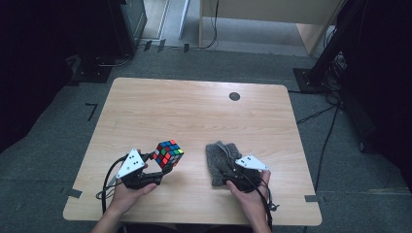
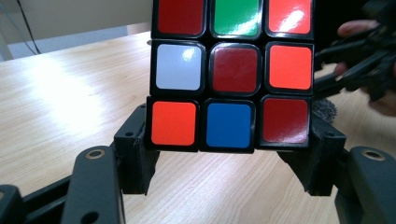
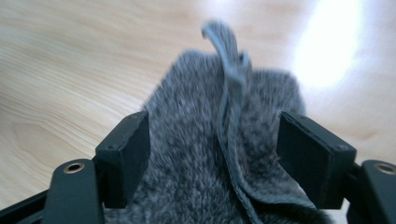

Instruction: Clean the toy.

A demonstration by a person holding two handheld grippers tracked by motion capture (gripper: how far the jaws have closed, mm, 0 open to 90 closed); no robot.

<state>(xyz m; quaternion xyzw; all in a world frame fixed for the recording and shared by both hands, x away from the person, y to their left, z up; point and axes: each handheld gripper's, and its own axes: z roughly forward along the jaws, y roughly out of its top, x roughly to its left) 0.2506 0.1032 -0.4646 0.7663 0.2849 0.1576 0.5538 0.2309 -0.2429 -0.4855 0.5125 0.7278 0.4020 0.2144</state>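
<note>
On the table [image 1: 194,111], the left gripper [image 1: 163,167] clamps a puzzle cube [image 1: 168,153]; beside it, the right gripper [image 1: 232,175] straddles a grey cloth [image 1: 216,158], jaws apart.

The cube [image 2: 231,70] has black edges around glossy stickers; its facing side shows 9 squares: red, green, orange; white, dark red, orange; orange, blue, dark red. The cloth [image 3: 205,154] is mottled grey, fuzzy. The table [image 1: 194,111] is pale wood-grain. Both grippers' jaws are black.

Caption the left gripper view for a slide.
Left gripper clamps a scrambled puzzle cube above the wooden table.
</note>
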